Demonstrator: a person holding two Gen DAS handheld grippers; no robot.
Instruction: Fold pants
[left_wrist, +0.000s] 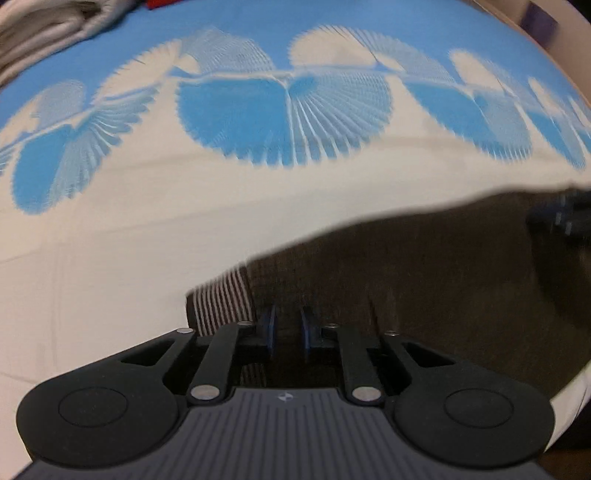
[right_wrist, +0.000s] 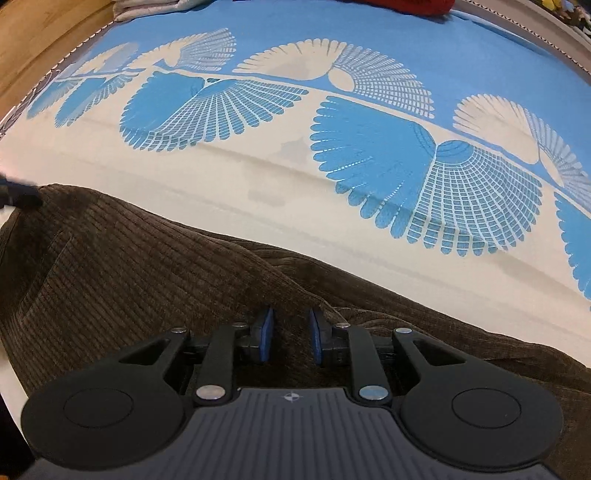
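My left gripper (left_wrist: 287, 332) and right gripper (right_wrist: 291, 338) each pinch the brown pants (right_wrist: 147, 280), low in frame on the bed (right_wrist: 258, 206); I should keep both pinches tight and lay the fold flat.

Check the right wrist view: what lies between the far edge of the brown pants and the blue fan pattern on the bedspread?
Bare cream bedspread, with faint creases only, separates the brown pants from the blue fan pattern.
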